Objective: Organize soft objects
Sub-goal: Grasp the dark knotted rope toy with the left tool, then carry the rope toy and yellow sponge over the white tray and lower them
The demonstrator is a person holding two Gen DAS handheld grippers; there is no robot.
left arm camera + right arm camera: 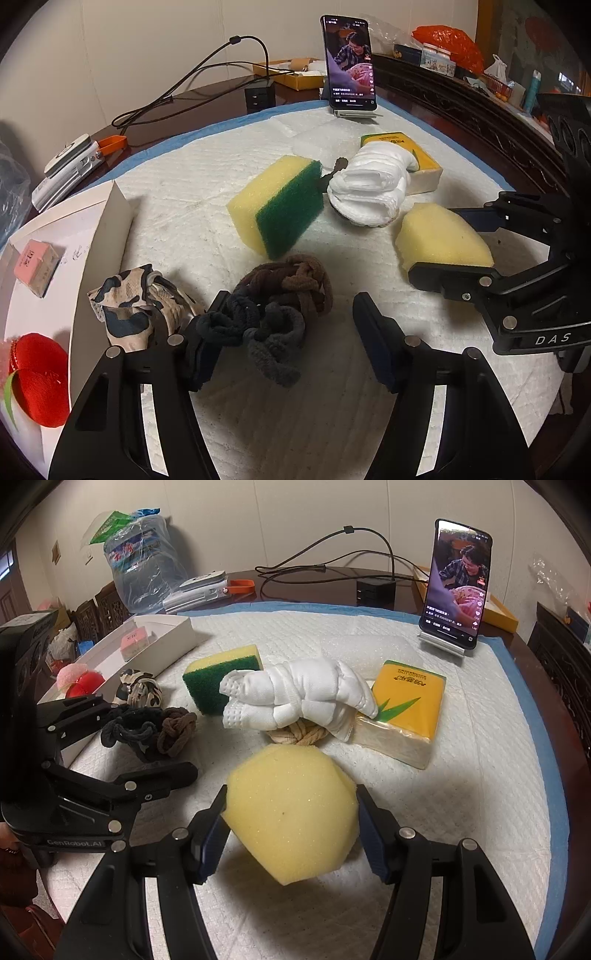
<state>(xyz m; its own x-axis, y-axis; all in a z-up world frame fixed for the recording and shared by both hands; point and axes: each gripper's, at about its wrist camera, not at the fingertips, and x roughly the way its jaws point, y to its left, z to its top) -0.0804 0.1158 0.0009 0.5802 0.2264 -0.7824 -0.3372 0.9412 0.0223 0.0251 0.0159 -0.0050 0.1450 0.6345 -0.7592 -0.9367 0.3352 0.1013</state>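
Observation:
My right gripper (291, 830) is shut on a yellow sponge (291, 812) and squeezes it above the white mat; it also shows in the left wrist view (439, 240). My left gripper (284, 332) is open around a knotted pile of black and brown hair ties (273, 314), with the left finger touching the pile. A yellow and green sponge (280, 206), a rolled white cloth (369, 188) on a rope knot, a yellow tissue pack (406, 709) and a camouflage cloth (136, 306) lie on the mat.
A white box (92, 236) at the left holds a pink packet (35, 266) and red round puffs (37, 380). A phone on a stand (349, 64) is at the back. Cables, a black charger (258, 96) and bags lie beyond the mat.

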